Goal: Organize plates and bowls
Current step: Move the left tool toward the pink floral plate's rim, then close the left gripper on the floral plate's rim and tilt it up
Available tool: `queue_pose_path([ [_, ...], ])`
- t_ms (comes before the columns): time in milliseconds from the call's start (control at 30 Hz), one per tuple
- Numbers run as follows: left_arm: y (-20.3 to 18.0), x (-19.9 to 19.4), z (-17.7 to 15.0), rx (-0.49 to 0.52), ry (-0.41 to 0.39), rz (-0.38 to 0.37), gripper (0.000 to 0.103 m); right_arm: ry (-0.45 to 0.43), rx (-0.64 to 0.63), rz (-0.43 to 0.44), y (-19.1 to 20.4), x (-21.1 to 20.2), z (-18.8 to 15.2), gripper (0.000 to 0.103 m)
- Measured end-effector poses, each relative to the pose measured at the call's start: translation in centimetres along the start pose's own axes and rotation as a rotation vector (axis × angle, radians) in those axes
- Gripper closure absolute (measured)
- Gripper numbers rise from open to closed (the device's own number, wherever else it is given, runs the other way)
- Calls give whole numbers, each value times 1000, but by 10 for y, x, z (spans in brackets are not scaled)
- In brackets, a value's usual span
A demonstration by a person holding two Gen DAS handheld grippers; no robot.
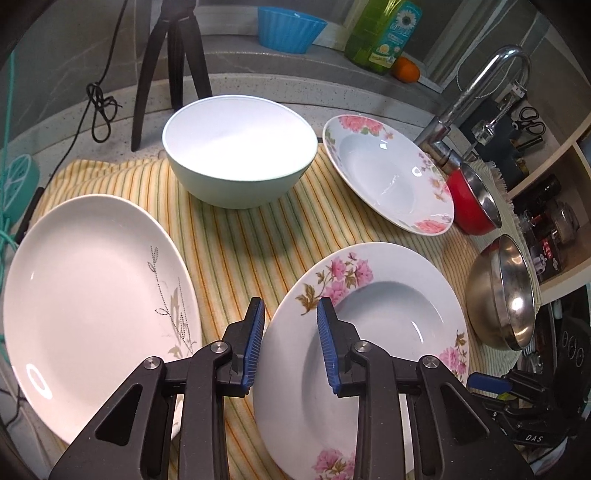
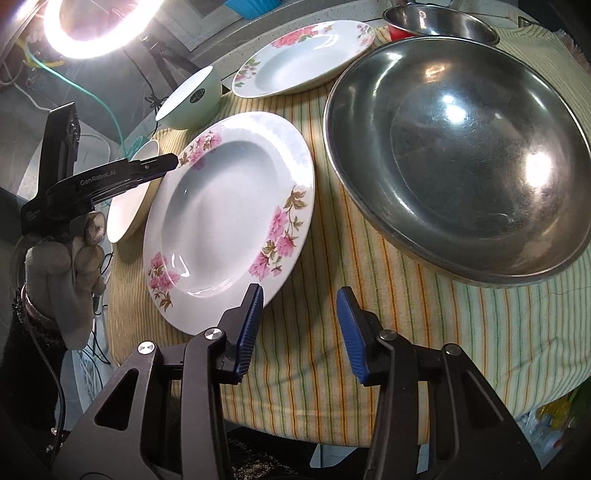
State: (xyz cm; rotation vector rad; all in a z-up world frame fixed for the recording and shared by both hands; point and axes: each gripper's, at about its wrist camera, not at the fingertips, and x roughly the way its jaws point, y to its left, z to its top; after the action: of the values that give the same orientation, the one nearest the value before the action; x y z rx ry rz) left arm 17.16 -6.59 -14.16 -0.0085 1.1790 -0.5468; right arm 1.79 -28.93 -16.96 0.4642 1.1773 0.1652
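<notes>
Striped cloth [image 2: 369, 332] covers the tabletop. Steel bowl [image 2: 458, 155] sits beyond the right claw [image 2: 300, 326], which hangs part-open over cloth, its left pad just beside the near flowered plate [image 2: 229, 206]. Left claw [image 1: 290, 345] straddles that plate's rim, jaws narrow; contact unclear. Gloved hand [image 2: 62, 266] angles it downward.

You're working at a home kitchen counter. Ahead of your left gripper [image 1: 290, 314] and off to its right stands a chrome faucet [image 1: 476, 96]; a green dish-soap bottle [image 1: 380, 33] and a blue ribbed tub [image 1: 290, 29] sit on the ledge beyond. Striped dish towel [image 1: 236, 243] under it, speckled stone counter [image 1: 258, 86] past that. Shelf with jars [image 1: 554, 225] far right. Ring light [image 2: 99, 26] up left of your right gripper [image 2: 301, 301].
</notes>
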Motion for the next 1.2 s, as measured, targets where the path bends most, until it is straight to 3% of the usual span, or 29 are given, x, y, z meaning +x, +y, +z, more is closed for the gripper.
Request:
queue_pose_path([
  [333, 1, 6, 3, 7, 26, -6, 77, 12, 18, 26, -3, 10, 8, 61],
  [533, 2, 9, 4, 3, 42, -12, 77, 20, 20, 59, -2, 11, 8, 69],
  [700, 4, 11, 6, 8, 59, -22, 77, 23, -8, 76, 6, 12, 9, 81],
  [1200, 0, 4, -6, 18, 61, -3, 77, 49, -22, 61, 4, 15, 15, 81],
])
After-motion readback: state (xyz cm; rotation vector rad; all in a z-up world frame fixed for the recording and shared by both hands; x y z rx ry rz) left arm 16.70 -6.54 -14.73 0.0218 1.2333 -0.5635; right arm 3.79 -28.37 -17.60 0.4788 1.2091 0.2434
